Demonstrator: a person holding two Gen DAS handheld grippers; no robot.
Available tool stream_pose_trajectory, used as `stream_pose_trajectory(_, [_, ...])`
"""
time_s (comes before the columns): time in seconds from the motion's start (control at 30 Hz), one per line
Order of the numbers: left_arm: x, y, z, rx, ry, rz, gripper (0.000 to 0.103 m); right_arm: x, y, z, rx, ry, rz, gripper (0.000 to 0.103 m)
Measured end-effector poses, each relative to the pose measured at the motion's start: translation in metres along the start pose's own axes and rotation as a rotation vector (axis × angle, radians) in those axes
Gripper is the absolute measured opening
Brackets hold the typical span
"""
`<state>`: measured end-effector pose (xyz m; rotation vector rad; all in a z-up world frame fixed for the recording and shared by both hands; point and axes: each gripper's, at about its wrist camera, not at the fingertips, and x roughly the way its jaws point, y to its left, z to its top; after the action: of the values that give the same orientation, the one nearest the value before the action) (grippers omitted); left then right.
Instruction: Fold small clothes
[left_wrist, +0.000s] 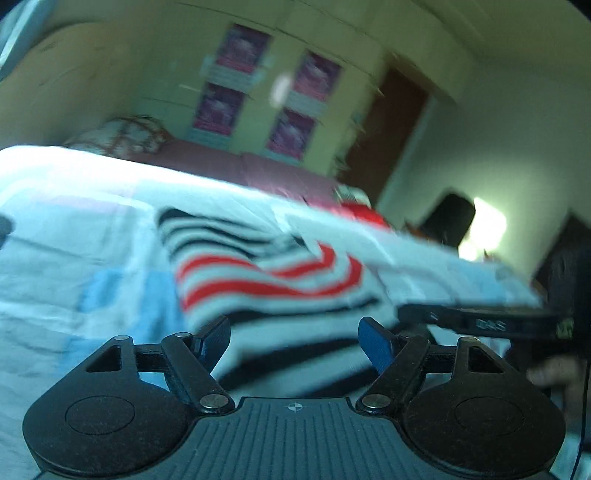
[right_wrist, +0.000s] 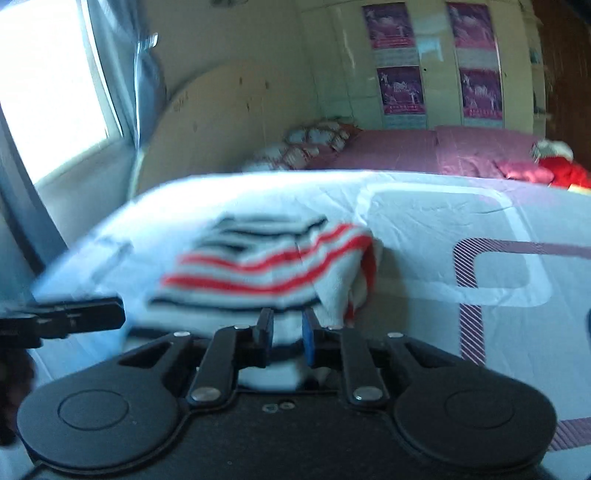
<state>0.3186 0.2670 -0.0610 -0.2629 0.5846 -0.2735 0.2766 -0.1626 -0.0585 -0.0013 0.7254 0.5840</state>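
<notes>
Right claw: jaws drawn narrow, pinching the near white edge of the striped garment, cloth bunched between the 2 pads. Left claw: jaws spread wide, nothing between them, poised just above the near part of the same striped garment; touching or not, cannot tell through the blur.

Striped garment: white with red and black bands, lying rumpled on the bedsheet, near the front edge of the bed, its right side folded over and raised in a ridge as seen from the right wrist. Around the garment, a white sheet with pale blue, grey and striped purple patches. Just left of the garment in the right wrist view, the black side of the left claw reaching in; just right of the garment in the left wrist view, the black body of the right claw alongside.

Beyond the garment, at the far part of the bed, a maroon cover, a patterned pillow to its left, something red to its right. Behind the bed, a cream wardrobe carrying 4 purple posters. Left of the garment, far off, a bright window.
</notes>
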Motion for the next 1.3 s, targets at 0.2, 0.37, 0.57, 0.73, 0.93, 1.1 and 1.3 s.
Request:
stream_pose_trajectory(0.2, [0.02,-0.025,-0.005,0.173,0.074,0.11,0.08,0.025,0.006,-0.006,-0.089,0.072,-0.154,0.0])
stream_pose_trajectory(0.37, [0.022,-0.026,-0.01,0.152,0.073,0.178,0.082,0.042,0.018,-0.008,-0.181,0.067,-0.232,0.0])
stream_pose_trajectory(0.57, [0.015,-0.004,-0.034,-0.011,0.117,0.189,0.084,0.028,0.011,-0.018,-0.15,0.057,-0.217,0.0])
stream_pose_trajectory(0.73, [0.012,0.006,-0.043,-0.084,0.084,0.185,0.084,0.025,0.012,-0.017,-0.169,0.067,-0.216,0.0])
stream_pose_trajectory(0.93, [-0.045,-0.014,-0.037,-0.081,0.016,0.242,0.085,-0.036,0.008,-0.009,-0.08,-0.007,-0.202,0.057])
stream_pose_trajectory(1.1, [-0.115,-0.066,-0.036,-0.056,-0.077,0.274,0.103,-0.13,0.021,-0.028,-0.07,-0.084,-0.132,0.085])
stream_pose_trajectory(1.3, [-0.187,-0.133,-0.057,-0.036,-0.12,0.298,0.103,-0.234,0.037,-0.065,-0.003,-0.129,-0.113,0.101])
